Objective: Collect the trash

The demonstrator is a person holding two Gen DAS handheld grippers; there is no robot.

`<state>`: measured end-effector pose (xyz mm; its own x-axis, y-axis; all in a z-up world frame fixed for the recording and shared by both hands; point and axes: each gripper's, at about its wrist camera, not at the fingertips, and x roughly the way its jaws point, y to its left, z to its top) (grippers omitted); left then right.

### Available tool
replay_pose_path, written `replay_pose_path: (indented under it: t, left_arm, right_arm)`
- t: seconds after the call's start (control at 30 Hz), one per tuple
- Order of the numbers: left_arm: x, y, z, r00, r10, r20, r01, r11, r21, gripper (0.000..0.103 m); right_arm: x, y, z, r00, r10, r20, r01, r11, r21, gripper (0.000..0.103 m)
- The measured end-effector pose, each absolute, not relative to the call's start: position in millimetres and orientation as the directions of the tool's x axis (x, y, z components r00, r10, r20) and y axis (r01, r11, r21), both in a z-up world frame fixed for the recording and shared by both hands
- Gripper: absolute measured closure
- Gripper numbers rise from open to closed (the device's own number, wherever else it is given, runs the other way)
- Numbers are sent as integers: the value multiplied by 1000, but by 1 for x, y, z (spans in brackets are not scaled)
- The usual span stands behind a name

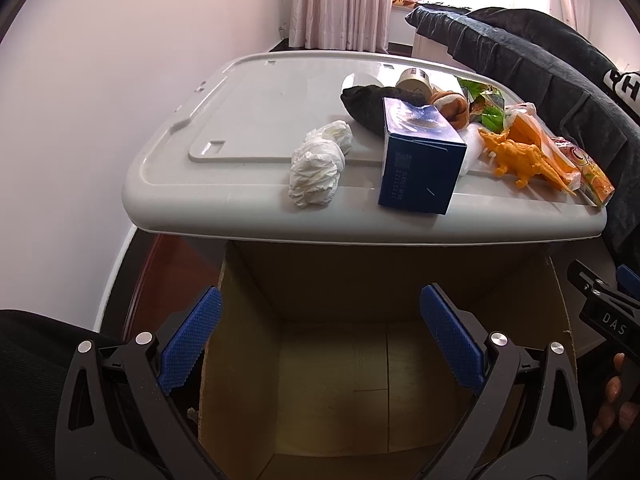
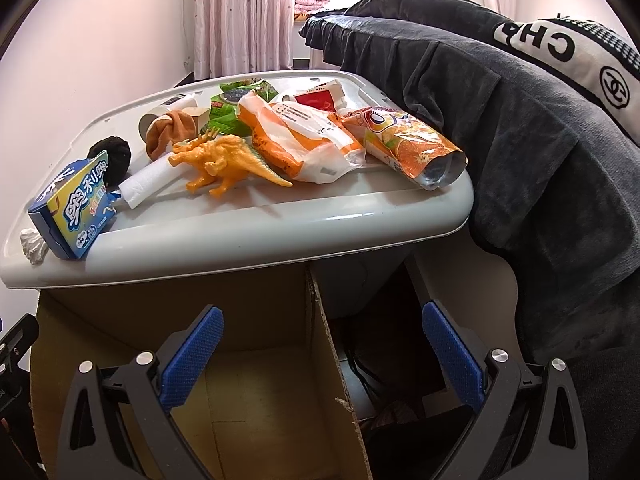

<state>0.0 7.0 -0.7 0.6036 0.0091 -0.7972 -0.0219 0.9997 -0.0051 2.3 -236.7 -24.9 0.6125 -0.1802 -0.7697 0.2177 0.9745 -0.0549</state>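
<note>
A grey plastic lid [image 1: 256,96] [image 2: 280,216] serves as a table top with litter on it. In the left wrist view: crumpled white tissue [image 1: 316,168], a blue box [image 1: 420,160], a black sock [image 1: 372,108], an orange toy dinosaur [image 1: 520,156]. In the right wrist view: the blue box [image 2: 76,208], the dinosaur [image 2: 224,160], an orange-white bag [image 2: 308,140], an orange juice pouch [image 2: 412,144], green wrappers [image 2: 236,104]. An open cardboard box [image 1: 340,380] [image 2: 248,380] stands below the lid. My left gripper [image 1: 320,340] and right gripper [image 2: 320,360] are open and empty above it.
A dark towel with white lettering [image 2: 520,120] drapes over furniture to the right of the lid. Pink curtains [image 1: 340,0] hang at the back. A white wall [image 1: 80,120] is on the left. The right gripper body [image 1: 604,308] shows at the left view's edge.
</note>
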Motion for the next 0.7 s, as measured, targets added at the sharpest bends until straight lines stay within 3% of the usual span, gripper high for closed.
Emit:
replay_pose_path:
  t: [0.7]
  left_arm:
    - [-4,-1,1,635,39,-772,-18,999,35,6]
  right_arm:
    - [3,-238,-27,612,-178,-770,223,974,-48,5]
